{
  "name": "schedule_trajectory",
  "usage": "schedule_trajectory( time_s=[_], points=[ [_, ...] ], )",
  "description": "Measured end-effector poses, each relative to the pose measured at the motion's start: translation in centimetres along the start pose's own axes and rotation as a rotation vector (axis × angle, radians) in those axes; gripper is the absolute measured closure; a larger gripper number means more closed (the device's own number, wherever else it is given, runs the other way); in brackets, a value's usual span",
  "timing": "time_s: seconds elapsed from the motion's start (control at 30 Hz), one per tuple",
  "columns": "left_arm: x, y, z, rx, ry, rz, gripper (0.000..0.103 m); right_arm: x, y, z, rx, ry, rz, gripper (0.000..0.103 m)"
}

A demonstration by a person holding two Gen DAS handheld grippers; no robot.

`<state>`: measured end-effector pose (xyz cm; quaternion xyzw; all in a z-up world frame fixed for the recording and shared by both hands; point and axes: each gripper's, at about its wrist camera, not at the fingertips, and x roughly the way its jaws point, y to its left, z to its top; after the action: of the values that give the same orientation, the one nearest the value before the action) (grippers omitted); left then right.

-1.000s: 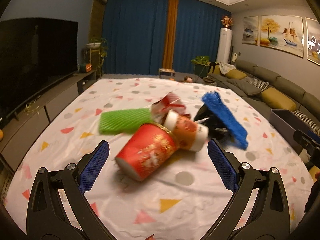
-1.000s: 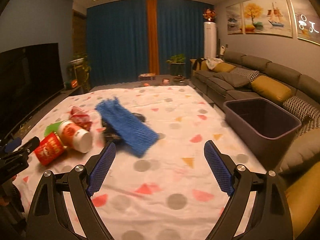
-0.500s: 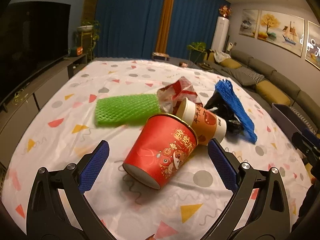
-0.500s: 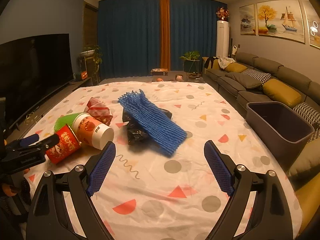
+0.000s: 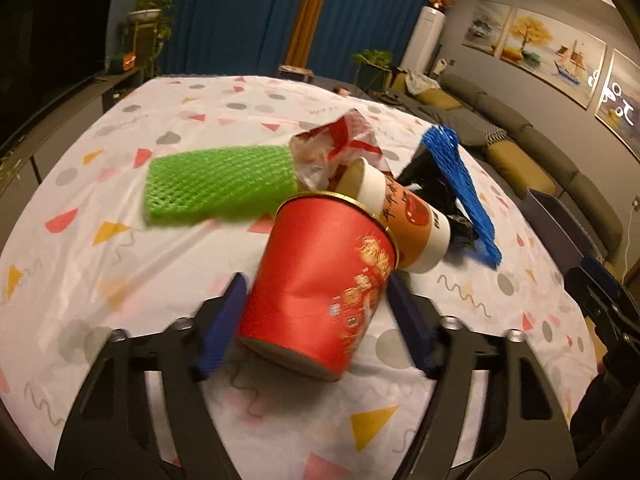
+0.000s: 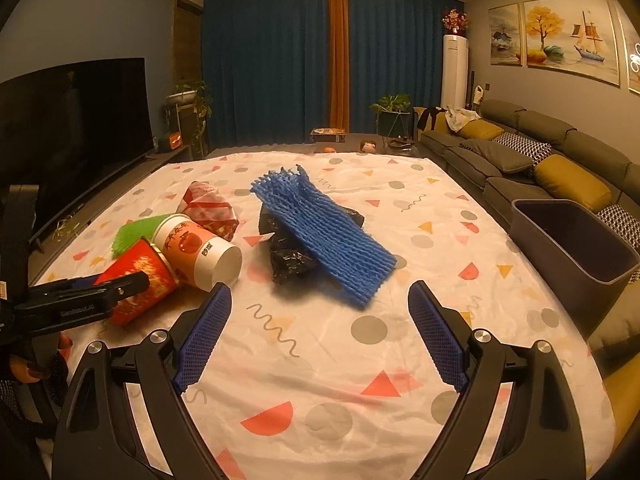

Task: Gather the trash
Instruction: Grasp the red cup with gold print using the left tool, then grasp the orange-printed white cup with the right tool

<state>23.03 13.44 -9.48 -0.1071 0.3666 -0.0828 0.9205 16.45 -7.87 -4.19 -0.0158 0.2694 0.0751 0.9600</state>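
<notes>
My left gripper (image 5: 316, 312) is shut on a red paper cup (image 5: 320, 288) that lies on its side on the patterned cloth; the cup also shows in the right wrist view (image 6: 138, 280). An orange and white cup (image 5: 404, 220) leans against it. Behind them lie a green foam net (image 5: 220, 184), a red and white wrapper (image 5: 340, 144), a black plastic bag (image 6: 292, 252) and a blue foam net (image 6: 328, 236). My right gripper (image 6: 320, 328) is open and empty, above the cloth in front of the blue net.
A dark bin (image 6: 576, 240) stands at the cloth's right edge by the grey sofa (image 6: 540, 152). A TV (image 6: 72, 120) and a low cabinet line the left side. Bare patterned cloth (image 6: 320, 392) lies near the right gripper.
My left gripper has moved forward and its fingers have closed from wide open onto the red cup. My right gripper has moved closer to the pile and stays open.
</notes>
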Motion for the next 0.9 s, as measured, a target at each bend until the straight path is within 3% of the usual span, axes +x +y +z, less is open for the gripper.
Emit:
schedule_trajectory(
  time_s=[0.1, 0.4, 0.7, 0.9],
  points=[
    [-0.2, -0.4, -0.2, 0.017, -0.007, -0.018, 0.041, 0.1, 0.3, 0.0, -0.006, 0.001, 0.003, 0.016],
    [-3.0, -0.1, -1.3, -0.004, -0.069, -0.019, 0.041, 1.0, 2.3, 0.2, -0.032, 0.019, 0.023, 0.016],
    [-7.1, 3.4, -2.2, -0.112, -0.173, 0.083, 0.041, 3.7, 6.6, 0.7, -0.027, 0.080, 0.108, 0.016],
    [-8.2, 6.0, -2.5, -0.164, -0.213, 0.147, 0.041, 6.0, 10.1, 1.4, -0.028, 0.089, 0.120, 0.016]
  ],
)
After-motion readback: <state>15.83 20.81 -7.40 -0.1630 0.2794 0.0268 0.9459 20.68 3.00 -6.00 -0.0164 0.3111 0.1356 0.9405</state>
